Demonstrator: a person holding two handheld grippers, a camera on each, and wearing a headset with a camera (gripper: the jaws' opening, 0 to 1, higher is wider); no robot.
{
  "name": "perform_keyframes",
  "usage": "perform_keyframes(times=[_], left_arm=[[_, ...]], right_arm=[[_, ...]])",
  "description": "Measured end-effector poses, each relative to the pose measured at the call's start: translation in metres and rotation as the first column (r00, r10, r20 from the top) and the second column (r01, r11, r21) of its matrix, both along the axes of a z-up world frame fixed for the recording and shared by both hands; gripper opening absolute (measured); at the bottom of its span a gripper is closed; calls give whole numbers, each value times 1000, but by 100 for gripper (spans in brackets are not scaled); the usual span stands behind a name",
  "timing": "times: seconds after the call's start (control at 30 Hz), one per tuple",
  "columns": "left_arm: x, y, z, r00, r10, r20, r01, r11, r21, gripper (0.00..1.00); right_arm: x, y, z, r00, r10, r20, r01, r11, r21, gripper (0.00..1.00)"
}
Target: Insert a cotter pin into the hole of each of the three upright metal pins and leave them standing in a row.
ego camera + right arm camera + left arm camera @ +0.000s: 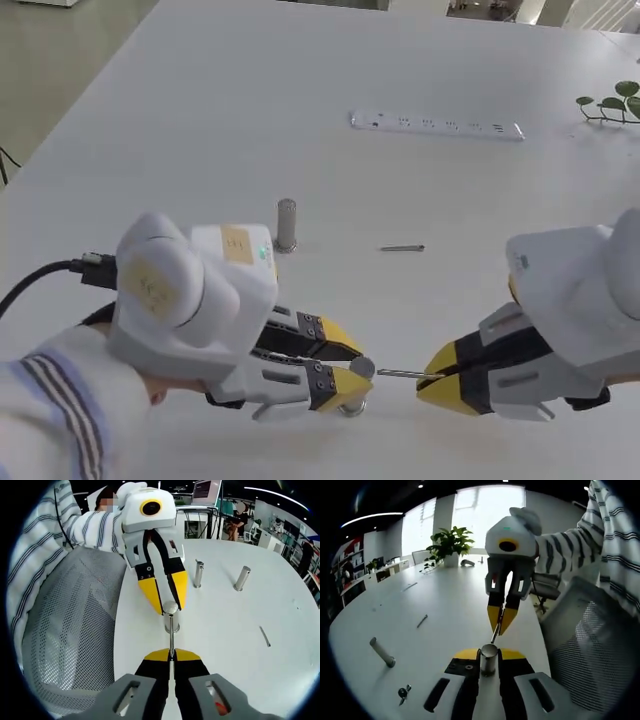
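My left gripper (pixel 352 368) is shut on an upright metal pin (pixel 361 369) near the table's front edge; in the left gripper view the yellow jaws (pixel 489 655) flank that pin (pixel 489 661). My right gripper (pixel 425 378) is shut on a thin cotter pin (pixel 398 374), held level, its tip meeting the pin's side near the top (pixel 171 616). A second metal pin (pixel 286 225) stands farther back. In the right gripper view two pins (pixel 198 574) (pixel 242 578) stand beyond the held one. A loose cotter pin (pixel 402 248) lies on the table.
A white power strip (pixel 436 125) lies across the far table, with a green plant (pixel 612 105) at the right edge. A grey mesh chair (pixel 65 630) sits beside the table's near edge. A person's striped sleeve (pixel 50 400) shows at lower left.
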State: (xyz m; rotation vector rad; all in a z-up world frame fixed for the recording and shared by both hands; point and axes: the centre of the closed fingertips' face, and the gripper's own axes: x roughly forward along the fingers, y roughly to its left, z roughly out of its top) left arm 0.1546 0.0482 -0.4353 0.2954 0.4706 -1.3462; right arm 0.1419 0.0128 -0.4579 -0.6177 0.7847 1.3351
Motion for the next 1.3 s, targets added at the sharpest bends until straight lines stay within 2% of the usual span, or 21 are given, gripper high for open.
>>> perform_keyframes(times=[0.3,0.77,0.9,1.07,1.1,1.2,1.3], left_arm=[[0,0,0,999,-16,30,16,1000,5,9],[-1,0,0,999,-25,37,25,1000,10,9],[-2,0,0,999,-34,39,33,999,13,9],[-3,-1,0,998,-37,43,37,999,20,9],[-3,-1,0,998,-37,42,36,999,19,9],[-3,-1,-1,998,-37,42,36,999,19,9],[-4,-1,-1,999,-35,39,34,999,19,9]], right_arm=[[0,5,-2,1000,5,-3,-5,1000,8,0],[2,15,-6,1000,11,0,-11,1000,5,0],[1,25,-8,1000,-8,-20,8,999,36,0],[3,34,-8,1000,3,9,-3,999,47,0],[3,35,-8,999,22,28,-23,999,44,0],[2,38,-8,998,38,45,-40,998,51,0],[2,37,-9,992,93,90,-96,995,31,0]])
